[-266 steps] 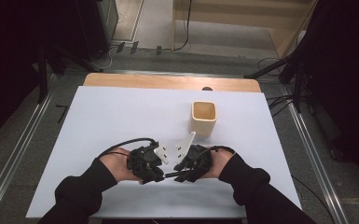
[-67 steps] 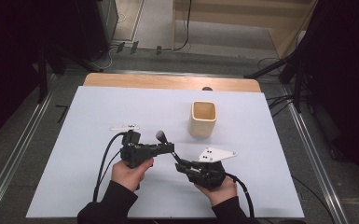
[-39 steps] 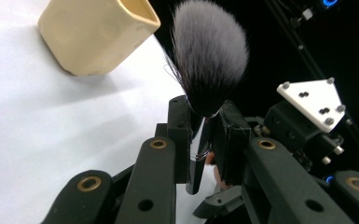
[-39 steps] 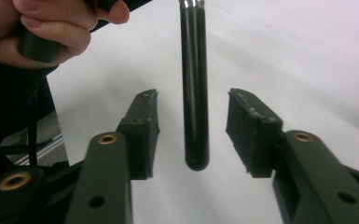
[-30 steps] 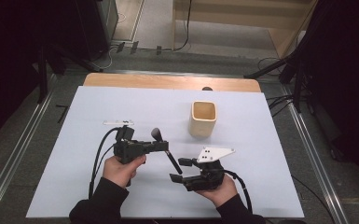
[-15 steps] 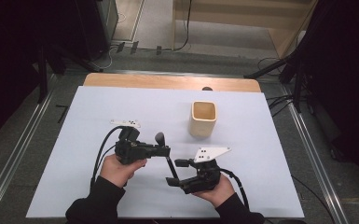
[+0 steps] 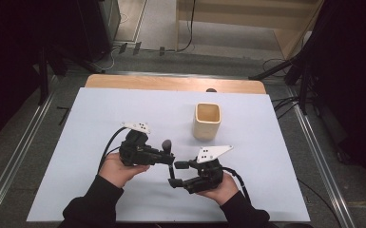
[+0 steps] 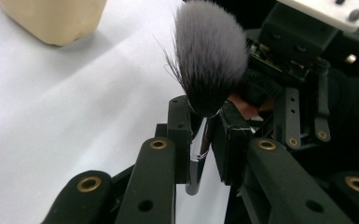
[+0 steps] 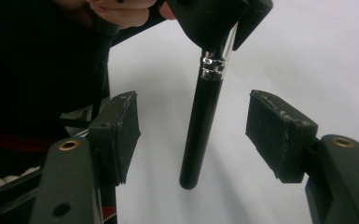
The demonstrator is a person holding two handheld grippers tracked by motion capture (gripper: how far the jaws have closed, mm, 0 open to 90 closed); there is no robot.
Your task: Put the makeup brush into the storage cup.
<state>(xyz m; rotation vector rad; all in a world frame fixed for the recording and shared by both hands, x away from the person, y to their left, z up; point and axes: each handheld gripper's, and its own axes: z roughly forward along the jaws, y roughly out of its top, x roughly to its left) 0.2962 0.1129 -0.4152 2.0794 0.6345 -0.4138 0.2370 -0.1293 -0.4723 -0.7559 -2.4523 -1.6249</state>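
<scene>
From the high view I have both tongs low over the near part of the white tabletop, close together. My left tongs are clamped on a makeup brush just below its silver collar. The left gripper view shows the two pads pressed against the shiny neck, with the grey-tipped bristles fanning out above them, and the brush standing roughly upright in the grip. The black handle hangs down from that grip, clear of the tabletop as far as I can judge.

My right tongs sit just beside and below the left ones, jaws apart. In the right gripper view the handle hangs between the two pads with a gap on each side, so neither pad presses it; these jaws have just been closing in a little.

A cream cup stands farther back on the tabletop, apart from both hands
</scene>
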